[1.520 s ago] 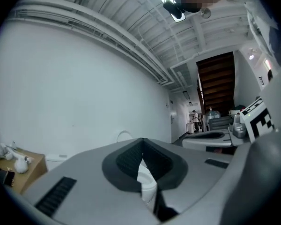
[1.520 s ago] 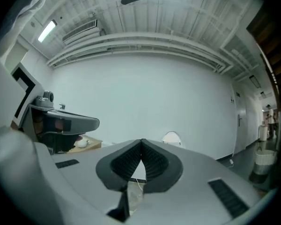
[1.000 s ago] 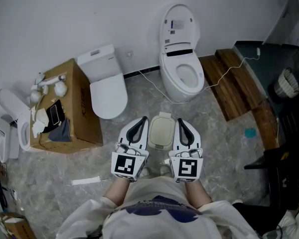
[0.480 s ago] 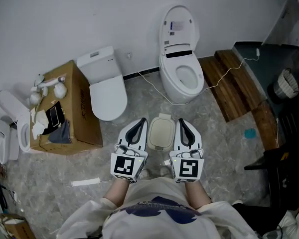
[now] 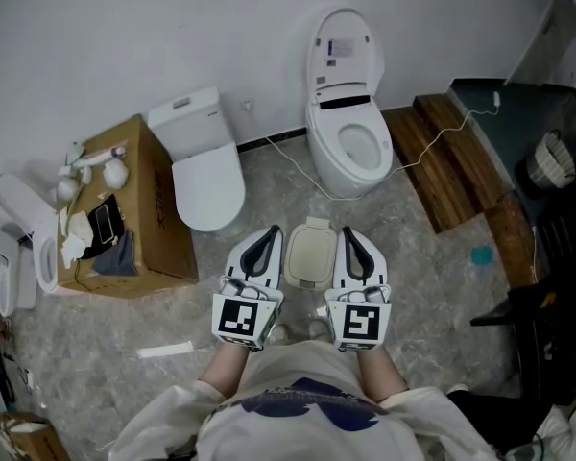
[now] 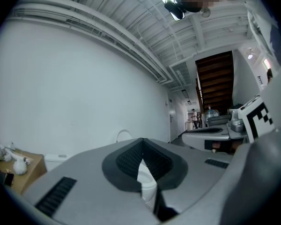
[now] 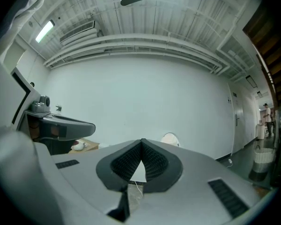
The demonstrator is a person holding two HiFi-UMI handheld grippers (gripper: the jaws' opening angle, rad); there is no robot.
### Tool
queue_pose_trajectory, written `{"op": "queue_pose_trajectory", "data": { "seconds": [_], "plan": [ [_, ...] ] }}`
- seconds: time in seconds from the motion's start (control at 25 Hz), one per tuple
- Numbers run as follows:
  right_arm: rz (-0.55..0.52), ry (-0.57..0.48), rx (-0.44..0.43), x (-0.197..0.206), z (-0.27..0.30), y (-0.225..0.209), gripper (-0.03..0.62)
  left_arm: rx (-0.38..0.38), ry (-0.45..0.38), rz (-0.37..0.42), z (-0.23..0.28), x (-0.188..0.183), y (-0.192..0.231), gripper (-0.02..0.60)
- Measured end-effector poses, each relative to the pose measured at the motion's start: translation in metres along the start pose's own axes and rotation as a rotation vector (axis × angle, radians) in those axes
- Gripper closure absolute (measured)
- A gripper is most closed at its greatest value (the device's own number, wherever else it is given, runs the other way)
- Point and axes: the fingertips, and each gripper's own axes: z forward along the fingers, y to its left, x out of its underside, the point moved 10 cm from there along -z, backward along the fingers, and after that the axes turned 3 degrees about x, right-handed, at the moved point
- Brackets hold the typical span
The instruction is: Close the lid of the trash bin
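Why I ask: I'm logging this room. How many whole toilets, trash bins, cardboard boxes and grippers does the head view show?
Toilets wholly in view: 2, closed toilet, open toilet
Trash bin: 1
Cardboard box: 1
Grippers: 2, left gripper, right gripper
Total: 6

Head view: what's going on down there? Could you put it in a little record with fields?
Bin: small, beige, on the floor between the two grippers
Lid: appears down
Left gripper: shut, empty, at the bin's left side
Right gripper: shut, empty, at the bin's right side
Behind: open toilet, closed toilet
Far left: cardboard box
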Motion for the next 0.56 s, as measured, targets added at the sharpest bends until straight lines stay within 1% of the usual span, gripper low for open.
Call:
{"op": "queue_pose_trajectory", "data": {
  "seconds": [0.08, 0.28, 0.44, 0.56],
  "plan": [
    [-0.003, 0.016, -0.002, 0.0001, -0.0007, 0.0008, 0.588, -0.002, 0.004, -0.001, -0.0009, 0.0008, 0.0013, 0.583],
    [0.004, -0.002, 0.008, 0.0008, -0.0011, 0.0006, 0.588, -0.010, 0.006, 0.009, -0.0014, 0.0029, 0.0034, 0.583],
    [-0.006, 0.022, 0.003, -0.0014, -0.0026, -0.0005, 0.588, -0.012, -0.003, -0.007, -0.0007, -0.0014, 0.0034, 0.583],
    [-0.003, 0.011, 0.005, -0.0030, -0.0037, -0.0003, 0.588, -0.013, -0.005, -0.001, -0.0016, -0.0025, 0.0033, 0.583]
  ]
}}
